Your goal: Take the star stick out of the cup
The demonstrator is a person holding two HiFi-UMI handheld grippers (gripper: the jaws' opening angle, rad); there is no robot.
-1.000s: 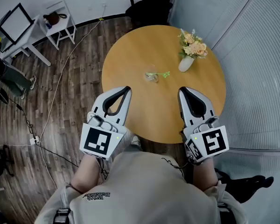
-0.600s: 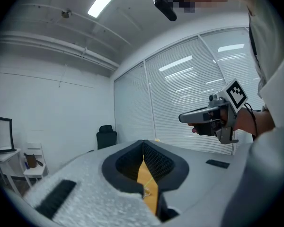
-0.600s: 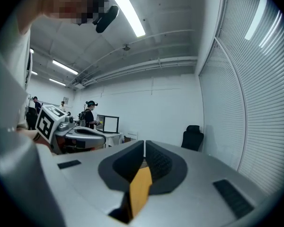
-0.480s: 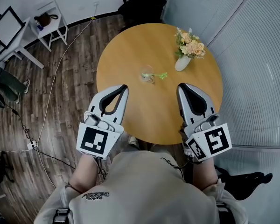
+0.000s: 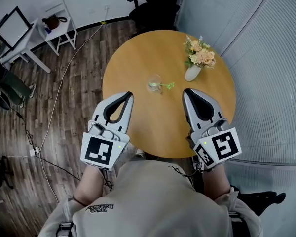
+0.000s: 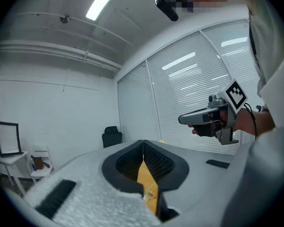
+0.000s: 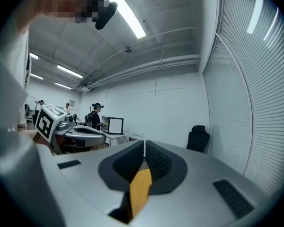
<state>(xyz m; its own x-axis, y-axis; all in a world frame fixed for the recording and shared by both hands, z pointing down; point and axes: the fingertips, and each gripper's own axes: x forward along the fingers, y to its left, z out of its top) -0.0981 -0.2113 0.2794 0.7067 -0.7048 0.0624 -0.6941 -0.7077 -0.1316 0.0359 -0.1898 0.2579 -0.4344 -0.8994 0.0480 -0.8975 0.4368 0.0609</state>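
On the round table (image 5: 138, 58), clear cup (image 5: 154, 82), green star stick (image 5: 167, 86) poking rightward

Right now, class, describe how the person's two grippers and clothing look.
Left gripper and right gripper match: pale grey shells, tapering to black-lined jaws around a teardrop opening. Each carries a white cube with black square markers. The person wears a beige shirt.

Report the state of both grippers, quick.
Left gripper: jaws shut, holding nothing.
Right gripper: jaws shut, holding nothing.
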